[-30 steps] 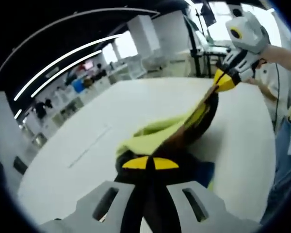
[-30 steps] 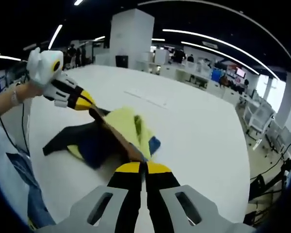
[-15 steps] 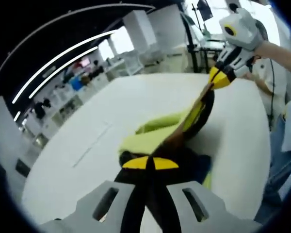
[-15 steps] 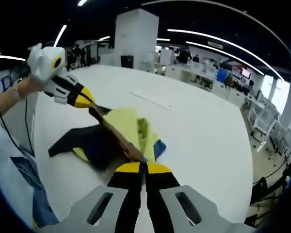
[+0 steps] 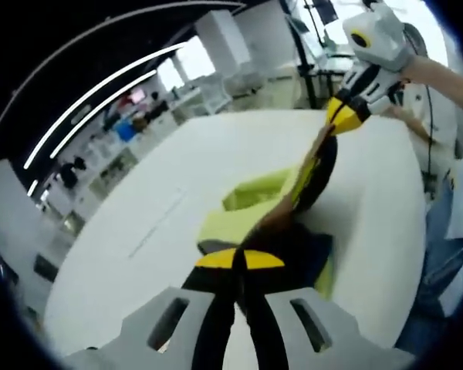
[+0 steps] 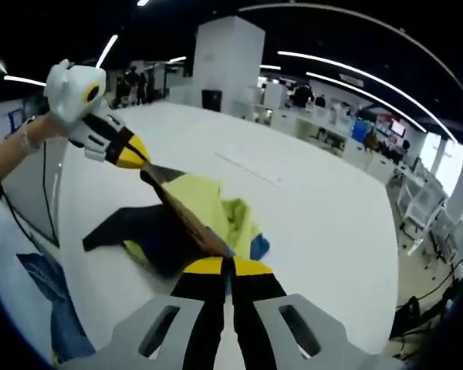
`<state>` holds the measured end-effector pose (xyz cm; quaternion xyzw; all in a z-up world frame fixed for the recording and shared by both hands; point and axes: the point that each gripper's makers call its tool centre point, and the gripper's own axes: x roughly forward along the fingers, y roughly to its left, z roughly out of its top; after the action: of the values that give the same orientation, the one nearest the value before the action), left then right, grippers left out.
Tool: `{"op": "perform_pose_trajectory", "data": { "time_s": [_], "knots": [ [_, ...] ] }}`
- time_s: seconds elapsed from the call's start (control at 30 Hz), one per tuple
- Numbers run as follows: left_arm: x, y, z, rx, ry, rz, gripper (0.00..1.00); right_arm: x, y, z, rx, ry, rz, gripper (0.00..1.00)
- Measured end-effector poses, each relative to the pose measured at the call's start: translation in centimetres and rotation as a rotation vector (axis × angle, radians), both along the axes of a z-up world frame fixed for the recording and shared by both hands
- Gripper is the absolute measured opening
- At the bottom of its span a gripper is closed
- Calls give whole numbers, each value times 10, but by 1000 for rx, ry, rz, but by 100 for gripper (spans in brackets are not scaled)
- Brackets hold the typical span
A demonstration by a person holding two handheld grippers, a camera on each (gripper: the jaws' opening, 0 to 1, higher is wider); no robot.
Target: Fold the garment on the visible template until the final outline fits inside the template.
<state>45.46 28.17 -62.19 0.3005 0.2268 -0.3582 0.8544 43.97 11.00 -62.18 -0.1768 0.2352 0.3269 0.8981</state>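
A white table [image 6: 316, 208] fronts distant office desks [image 6: 324, 127].

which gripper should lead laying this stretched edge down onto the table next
Neither clearly. The left gripper and right gripper are both shut on the yellow, black and blue garment, its brown edge taut between them above the white table. Probably lower both together.

No lettering, label, brand mark or number can be read in either view; the bright screens and panels at the upper left of the left gripper view and the upper right of the right gripper view are too blurred to make out.
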Motion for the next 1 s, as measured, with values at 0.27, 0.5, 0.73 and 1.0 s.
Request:
{"op": "perform_pose_trajectory", "data": {
  "time_s": [0.27, 0.5, 0.73, 1.0],
  "knots": [
    [-2, 10, 18, 37, -35, 0, 0, 6, 9, 25, -18, -67, 41, 2],
    [-5, 15, 31, 42, -13, -1, 0, 7, 15, 39, -24, -74, 88, 2],
    [-9, 18, 46, 17, 5, -1, 0, 7, 18, 53, -35, -89, 112, 2],
    [-15, 25, 65, 65, -7, -11, 0, 4, 27, 71, -60, -117, 152, 2]
  ]
}}
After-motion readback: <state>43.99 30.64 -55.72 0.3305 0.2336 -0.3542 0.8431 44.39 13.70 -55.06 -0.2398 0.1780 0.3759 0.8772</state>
